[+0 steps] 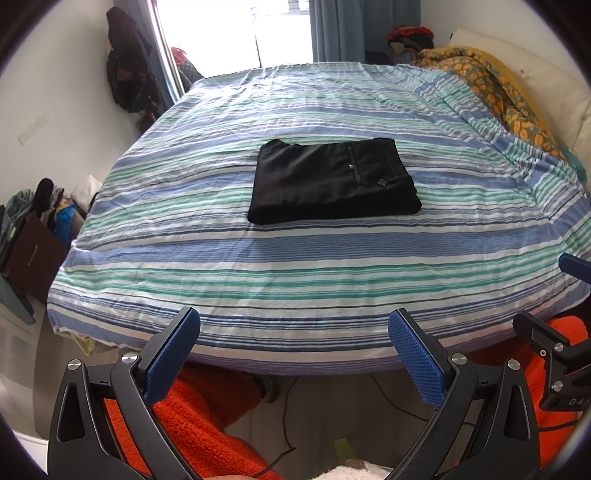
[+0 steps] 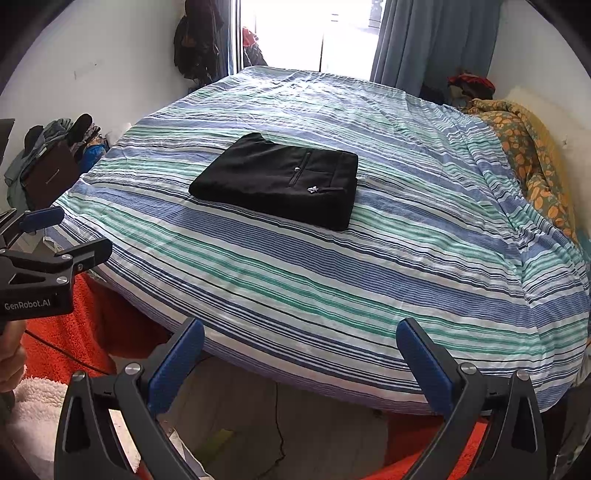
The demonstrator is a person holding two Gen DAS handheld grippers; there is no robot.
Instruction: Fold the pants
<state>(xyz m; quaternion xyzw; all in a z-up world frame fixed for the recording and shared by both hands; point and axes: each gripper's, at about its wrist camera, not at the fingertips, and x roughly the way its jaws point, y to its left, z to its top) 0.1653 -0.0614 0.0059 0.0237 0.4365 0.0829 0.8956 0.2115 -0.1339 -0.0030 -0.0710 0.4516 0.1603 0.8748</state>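
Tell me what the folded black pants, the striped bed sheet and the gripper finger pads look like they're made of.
Black pants: smooth matte woven cloth, dress-trouser type, judging by crisp folded edges and a buttoned welt pocket; the fibre is unclear.
Striped bed sheet: thin woven fabric, probably cotton, matte with fine wrinkles.
Finger pads: blue, dotted grip texture, likely rubber or plastic, on black frames that look like plastic.

Pants on bed
Folded pants (image 1: 334, 181) lie mid-bed (image 1: 295, 288); blanket (image 1: 498, 92) heaped along its right edge.

Striped bed (image 1: 295, 266) fills white-walled room; bright window (image 1: 280, 29), blue curtain (image 1: 343, 29) behind.
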